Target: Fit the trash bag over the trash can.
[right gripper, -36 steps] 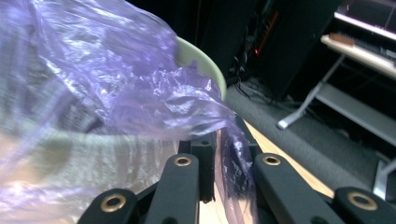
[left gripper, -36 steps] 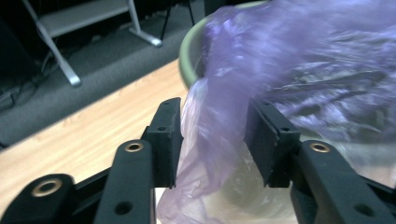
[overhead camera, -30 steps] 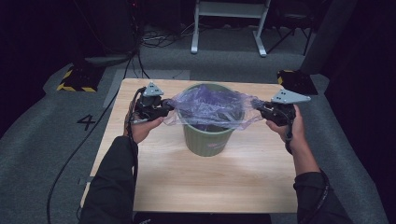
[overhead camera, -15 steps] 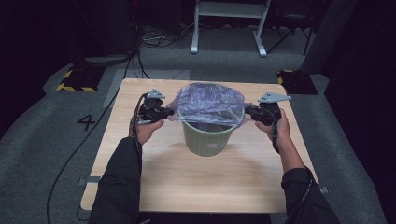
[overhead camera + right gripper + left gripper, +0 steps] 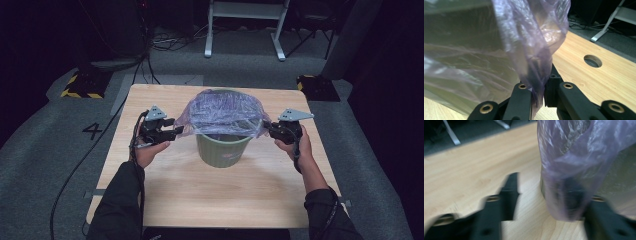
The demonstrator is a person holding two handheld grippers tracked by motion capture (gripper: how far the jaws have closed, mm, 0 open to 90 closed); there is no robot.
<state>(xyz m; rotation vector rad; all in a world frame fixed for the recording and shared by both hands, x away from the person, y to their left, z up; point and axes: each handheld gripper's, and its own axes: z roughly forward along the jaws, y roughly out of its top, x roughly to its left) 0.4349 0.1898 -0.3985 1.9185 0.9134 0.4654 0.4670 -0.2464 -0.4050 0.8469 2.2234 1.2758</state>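
A person at a wooden surface works a translucent purple plastic bag over a green bin standing at the centre of the high view; the bag is draped across the bin's mouth and hangs down past its rim on both sides. At centre left of that view the left gripper sits just beside the bag's left edge; in the left gripper view its jaws stand apart, having just been opening, with one black jaw bare over the wood at lower centre and the bag's film hanging in front of the other jaw at lower right; motion blur hides whether that jaw touches the film, but the grasp is released. At centre right of the high view the right gripper holds the bag's right edge; the right gripper view shows its jaws clenched on a bunched fold of purple film at lower centre, the bin's wall filling the upper left. A round hole shows in the surface at right.
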